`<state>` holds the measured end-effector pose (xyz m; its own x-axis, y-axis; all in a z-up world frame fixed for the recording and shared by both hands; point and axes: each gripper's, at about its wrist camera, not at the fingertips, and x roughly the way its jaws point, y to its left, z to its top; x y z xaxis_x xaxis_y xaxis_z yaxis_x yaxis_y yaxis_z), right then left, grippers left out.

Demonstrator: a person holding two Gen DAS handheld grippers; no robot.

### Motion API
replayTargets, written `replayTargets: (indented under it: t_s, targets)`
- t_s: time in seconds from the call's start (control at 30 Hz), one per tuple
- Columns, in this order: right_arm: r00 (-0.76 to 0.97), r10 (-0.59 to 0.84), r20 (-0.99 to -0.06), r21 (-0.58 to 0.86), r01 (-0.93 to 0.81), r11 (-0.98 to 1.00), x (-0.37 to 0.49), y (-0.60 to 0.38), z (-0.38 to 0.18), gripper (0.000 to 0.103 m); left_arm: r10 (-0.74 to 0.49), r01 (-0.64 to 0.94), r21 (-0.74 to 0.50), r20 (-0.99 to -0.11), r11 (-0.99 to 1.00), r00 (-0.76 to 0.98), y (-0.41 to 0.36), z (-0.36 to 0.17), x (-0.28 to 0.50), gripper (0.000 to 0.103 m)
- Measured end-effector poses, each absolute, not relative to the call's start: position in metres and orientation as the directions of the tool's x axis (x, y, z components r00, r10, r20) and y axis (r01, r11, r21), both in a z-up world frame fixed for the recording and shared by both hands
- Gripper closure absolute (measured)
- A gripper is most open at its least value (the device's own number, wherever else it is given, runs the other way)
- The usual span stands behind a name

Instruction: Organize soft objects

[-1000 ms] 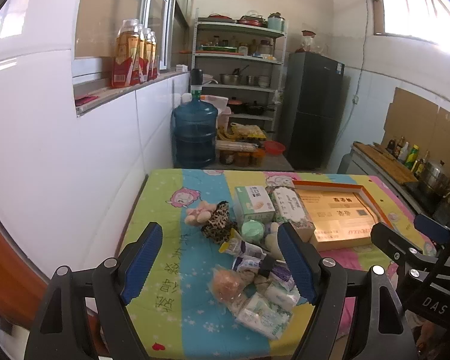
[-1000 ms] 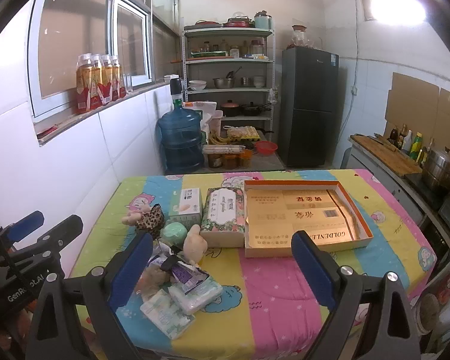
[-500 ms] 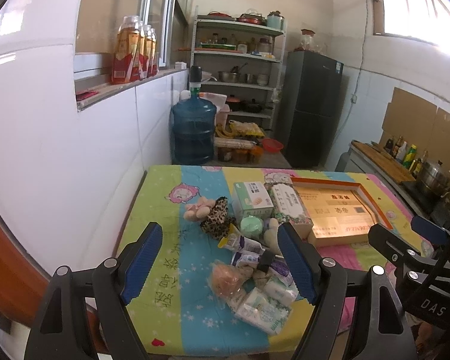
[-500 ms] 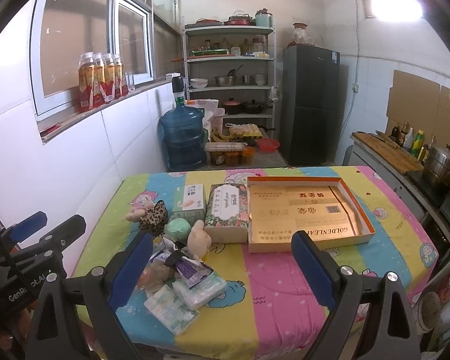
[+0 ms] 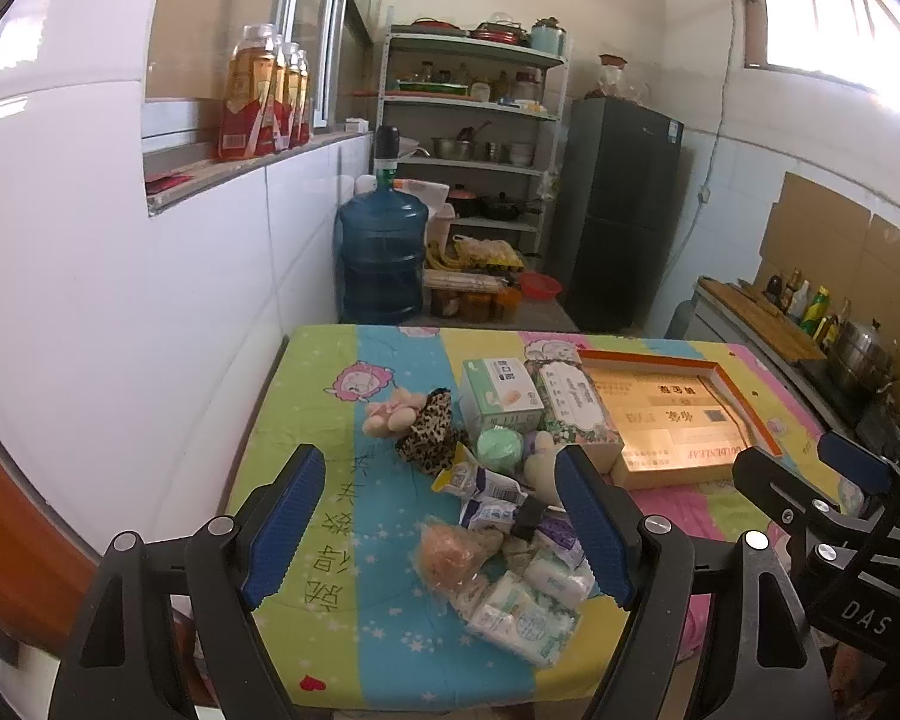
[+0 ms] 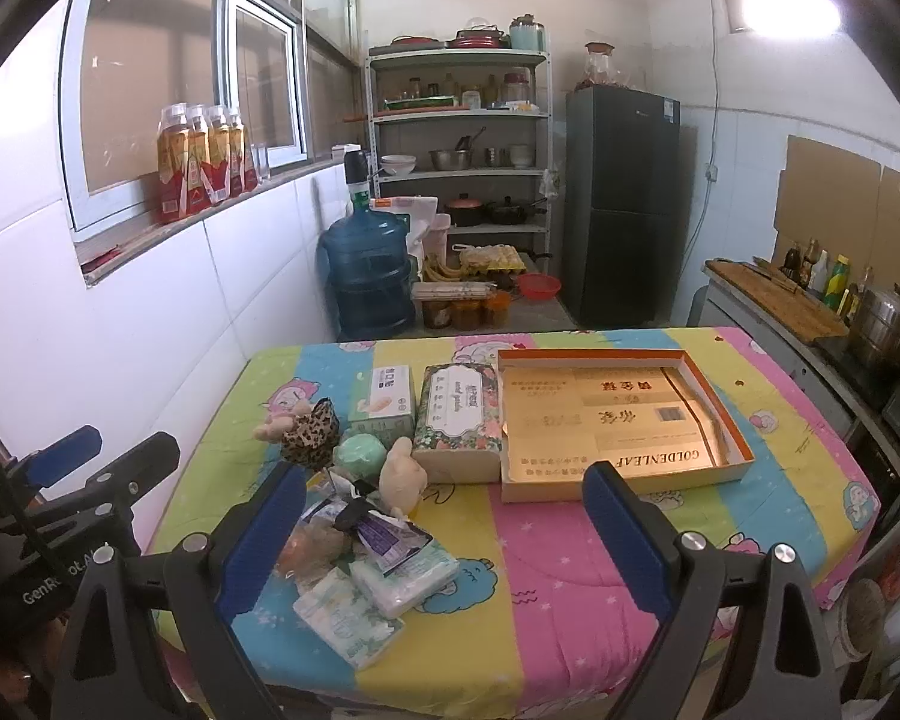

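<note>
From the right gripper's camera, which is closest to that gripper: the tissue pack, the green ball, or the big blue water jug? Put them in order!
1. Tissue pack: at the table's near edge, left of the right gripper.
2. Green ball: mid-table, left.
3. Water jug: on the floor beyond the table.

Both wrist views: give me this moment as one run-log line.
left gripper: open, empty | right gripper: open, empty | soft pile: untouched on table | orange tray: nothing soft in it

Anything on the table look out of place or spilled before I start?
Nothing spilled or broken. The soft packs and toys lie in a loose heap at the table's left, outside the open box, which holds none of them.
</note>
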<state>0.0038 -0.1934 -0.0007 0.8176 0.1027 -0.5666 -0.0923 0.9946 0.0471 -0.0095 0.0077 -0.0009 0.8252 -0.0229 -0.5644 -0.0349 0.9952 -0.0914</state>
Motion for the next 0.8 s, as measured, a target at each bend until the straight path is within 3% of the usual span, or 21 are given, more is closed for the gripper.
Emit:
replayTargets:
  t_s: [0.8]
  targets:
    - [0.814, 0.103, -0.571, 0.05, -0.09, 0.995, 0.0079, -0.1918, -0.0022, 0.009, -0.04, -0.019, -0.097, -0.574, 0.995, 0.818, 0.0064, -0.0036, -0.0037, 0.023]
